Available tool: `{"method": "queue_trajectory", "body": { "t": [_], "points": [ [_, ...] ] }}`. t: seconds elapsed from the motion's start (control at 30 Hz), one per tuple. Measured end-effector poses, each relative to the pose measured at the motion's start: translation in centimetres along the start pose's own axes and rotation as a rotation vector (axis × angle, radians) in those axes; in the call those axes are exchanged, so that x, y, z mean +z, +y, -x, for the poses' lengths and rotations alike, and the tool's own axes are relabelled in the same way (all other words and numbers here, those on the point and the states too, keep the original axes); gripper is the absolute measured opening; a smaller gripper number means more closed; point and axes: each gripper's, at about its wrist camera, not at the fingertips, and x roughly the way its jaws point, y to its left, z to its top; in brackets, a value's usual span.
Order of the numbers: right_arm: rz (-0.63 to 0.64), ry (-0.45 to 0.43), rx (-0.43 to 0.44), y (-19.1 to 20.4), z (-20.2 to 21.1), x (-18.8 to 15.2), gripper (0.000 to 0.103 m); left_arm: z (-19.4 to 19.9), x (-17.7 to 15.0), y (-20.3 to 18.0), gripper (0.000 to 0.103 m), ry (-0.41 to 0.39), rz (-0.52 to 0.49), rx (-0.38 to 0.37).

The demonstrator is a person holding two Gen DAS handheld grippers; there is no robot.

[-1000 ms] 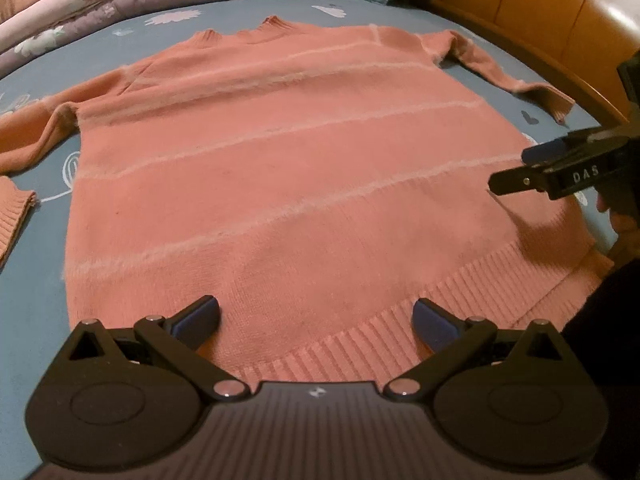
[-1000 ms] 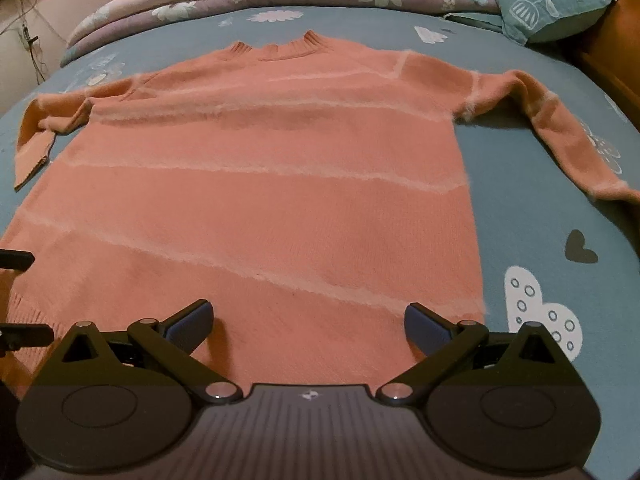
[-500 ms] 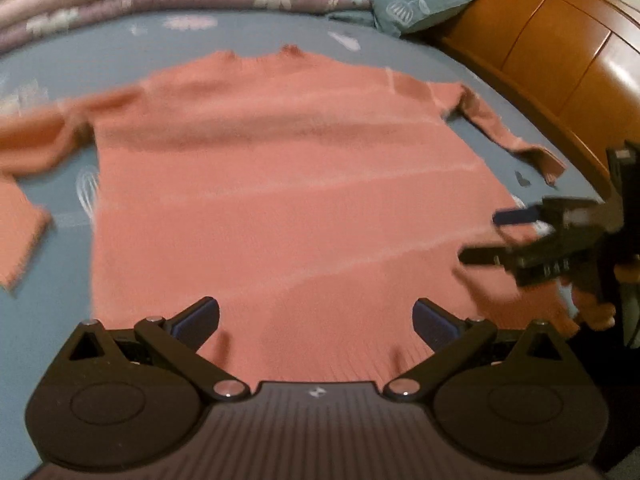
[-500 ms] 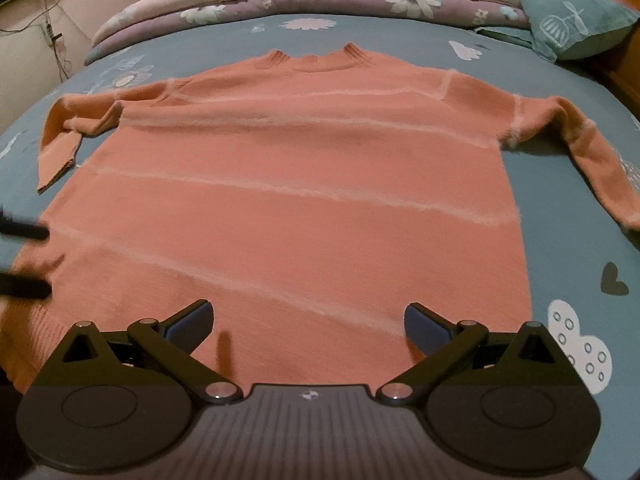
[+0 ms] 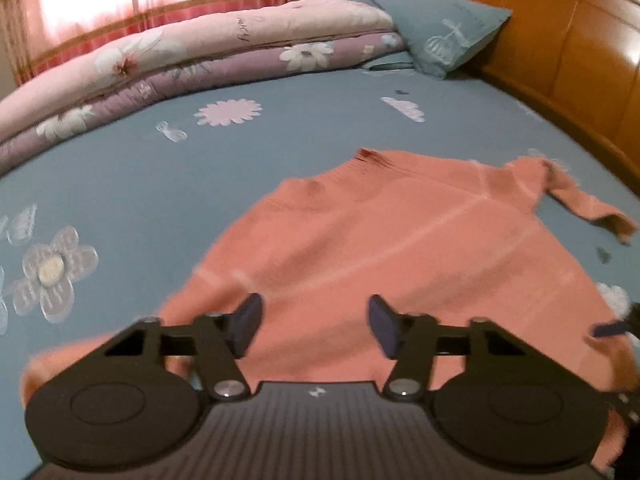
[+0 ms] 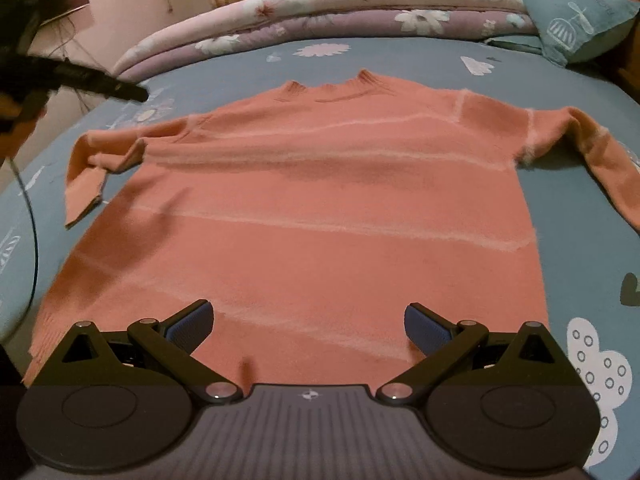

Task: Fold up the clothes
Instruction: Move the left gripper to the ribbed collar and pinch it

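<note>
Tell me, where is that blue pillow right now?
The blue pillow sits at the far right corner of the bed in both views, propped against the folded floral quilts, beyond the pink sweater and beside the wooden headboard.

Both views ride on hand-held grippers and look forward and downward along their own fingers across a bed. The left wrist view sits over the lower left part of the salmon-pink sweater (image 5: 400, 248), facing toward the headboard (image 5: 560, 52) and the blue pillow (image 5: 436, 36), with the folded quilts (image 5: 192, 60) along the far edge; it is blurred. The right wrist view sits close above the sweater's hem (image 6: 320, 220), facing straight up its length toward the collar, the quilts (image 6: 320, 12) and the pillow (image 6: 580, 16). Both share the sweater, blue bedsheet (image 5: 140, 168), quilts and pillow. The left gripper (image 6: 120, 89) shows at the right view's upper left; a dark tip at the left view's right edge is probably the right gripper (image 5: 614, 326).
</note>
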Motion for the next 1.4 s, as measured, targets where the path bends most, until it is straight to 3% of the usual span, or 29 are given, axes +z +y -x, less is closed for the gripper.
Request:
{"method": "queue_trajectory", "body": {
  "t": [0.03,0.07,0.17,0.4,0.53,0.7,1.03,1.27,1.4],
  "points": [
    [0.002,0.003,0.001,0.1,-0.1,0.0,0.103,-0.9,0.7,0.3,0.025,0.009,-0.006,0.021],
    [0.007,0.007,0.003,0.2,-0.3,0.0,0.103,-1.9,1.3,0.6,0.024,0.023,-0.019,0.039],
    [0.03,0.003,0.014,0.6,-0.3,0.0,0.103,-4.6,2.7,1.3,0.024,0.042,-0.058,0.075],
    [0.024,-0.012,0.036,0.2,-0.5,0.3,0.103,-10.5,5.4,3.8,0.024,0.094,-0.071,0.078],
    [-0.006,-0.006,0.043,-0.2,-0.9,0.6,0.103,-13.7,6.3,5.1,0.026,0.118,-0.081,-0.004],
    [-0.009,0.001,0.051,-0.2,-1.4,1.0,0.103,-16.5,6.7,7.0,0.027,0.131,-0.077,-0.006],
    [-0.047,0.034,0.033,-1.0,-2.7,1.2,0.103,-18.8,5.0,9.5,0.029,0.171,-0.065,-0.111],
    [-0.019,0.037,0.024,-0.6,-2.7,1.0,0.103,-18.6,4.7,7.2,0.018,0.187,-0.167,-0.069],
    [-0.022,0.024,0.025,-0.8,-2.4,1.1,0.103,-18.4,4.7,4.7,0.004,0.193,-0.258,0.029]
  ]
}}
